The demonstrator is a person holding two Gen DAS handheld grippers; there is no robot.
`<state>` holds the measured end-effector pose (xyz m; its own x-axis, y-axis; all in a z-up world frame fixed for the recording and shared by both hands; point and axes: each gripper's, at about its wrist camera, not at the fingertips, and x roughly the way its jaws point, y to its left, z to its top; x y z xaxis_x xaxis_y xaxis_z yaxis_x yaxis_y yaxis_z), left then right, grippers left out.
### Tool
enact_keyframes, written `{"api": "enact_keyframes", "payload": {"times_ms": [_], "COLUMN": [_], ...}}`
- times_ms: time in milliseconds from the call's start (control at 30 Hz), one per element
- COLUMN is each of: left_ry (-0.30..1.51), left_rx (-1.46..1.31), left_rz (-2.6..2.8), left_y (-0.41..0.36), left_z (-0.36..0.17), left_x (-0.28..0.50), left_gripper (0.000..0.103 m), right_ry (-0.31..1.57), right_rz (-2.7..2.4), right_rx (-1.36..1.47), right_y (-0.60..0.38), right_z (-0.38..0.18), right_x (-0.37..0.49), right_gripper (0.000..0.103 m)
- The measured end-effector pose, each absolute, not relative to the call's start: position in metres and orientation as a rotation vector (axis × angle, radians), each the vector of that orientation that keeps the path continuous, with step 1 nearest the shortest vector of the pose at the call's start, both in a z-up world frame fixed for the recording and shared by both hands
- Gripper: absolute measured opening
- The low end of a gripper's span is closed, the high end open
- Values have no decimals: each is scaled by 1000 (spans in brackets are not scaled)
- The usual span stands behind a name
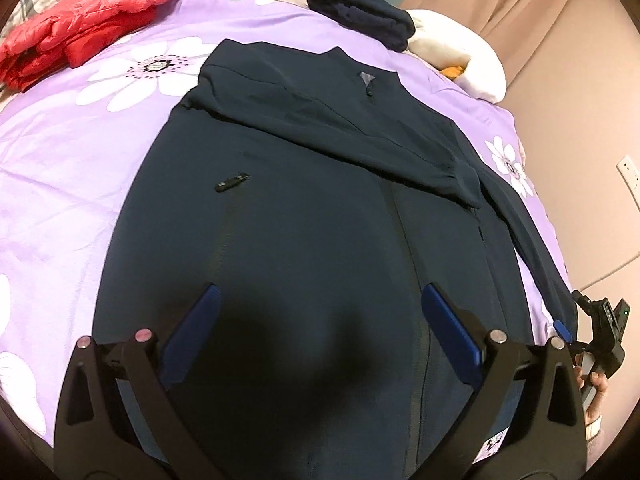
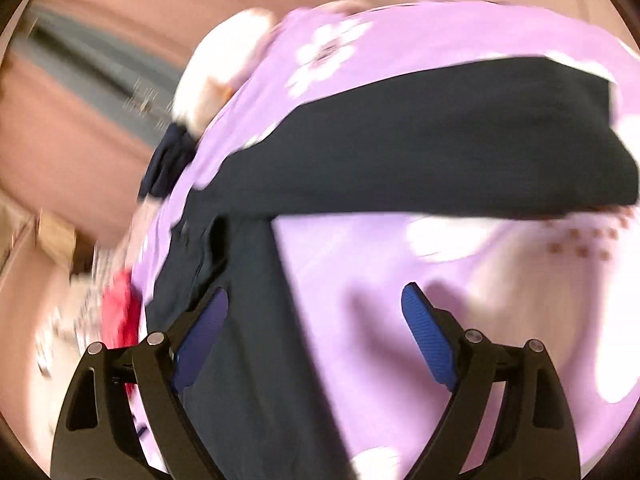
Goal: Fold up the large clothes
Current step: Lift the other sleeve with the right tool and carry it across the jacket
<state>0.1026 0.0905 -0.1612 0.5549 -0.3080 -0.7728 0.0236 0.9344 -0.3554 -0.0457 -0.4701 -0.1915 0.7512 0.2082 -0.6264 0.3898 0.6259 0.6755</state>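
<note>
One sleeve lies across the jacket. Your left claw and right claw gape empty — take the other sleeve.

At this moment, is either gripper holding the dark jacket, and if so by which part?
Nothing is held. The left gripper hangs open above the jacket; the right gripper is open too, with a sleeve below its fingers but not pinched.
</note>
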Motion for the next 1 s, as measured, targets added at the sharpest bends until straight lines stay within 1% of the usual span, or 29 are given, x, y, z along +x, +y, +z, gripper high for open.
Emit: {"api": "enact_keyframes", "payload": {"times_ms": [233, 467, 533, 633, 700, 733, 767, 800, 833, 900, 1000], "left_ry": [974, 995, 997, 998, 992, 988, 983, 978, 973, 968, 980], "left_rx": [-303, -310, -315, -330, -334, -336, -338, -343, -349, -358, -368], "left_rz": [-198, -176, -166, -162, -161, -160, -156, -155, -157, -161, -172], "left_y": [81, 81, 83, 86, 87, 88, 89, 91, 92, 94, 96], "left_z": [-161, -165, -166, -165, -163, -162, -161, -159, -159, -160, -166], "left_x": [111, 119, 121, 124, 125, 126, 126, 126, 126, 125, 127], "left_gripper": [101, 101, 101, 101, 101, 101, 101, 101, 101, 101, 101], "right_ry": [698, 532, 484, 439, 414, 408, 404, 406, 410, 418, 390], "right_rz": [-227, -428, -492, -559, -603, -613, -626, -638, -644, -643, -630], "right_rx": [1085, 1144, 1156, 1169, 1185, 1193, 1200, 1204, 1204, 1178, 1073], "right_y": [-497, -516, -522, -526, -529, -531, -534, -537, -539, -542, -539], "right_z": [-223, -227, -227, -230, -233, -235, -237, -240, -241, -239, -214], "right_x": [-52, -40, -39, -40, -44, -44, -46, -48, -48, -48, -46], "right_gripper": [89, 89, 87, 76, 56, 50, 37, 27, 23, 7, 4]}}
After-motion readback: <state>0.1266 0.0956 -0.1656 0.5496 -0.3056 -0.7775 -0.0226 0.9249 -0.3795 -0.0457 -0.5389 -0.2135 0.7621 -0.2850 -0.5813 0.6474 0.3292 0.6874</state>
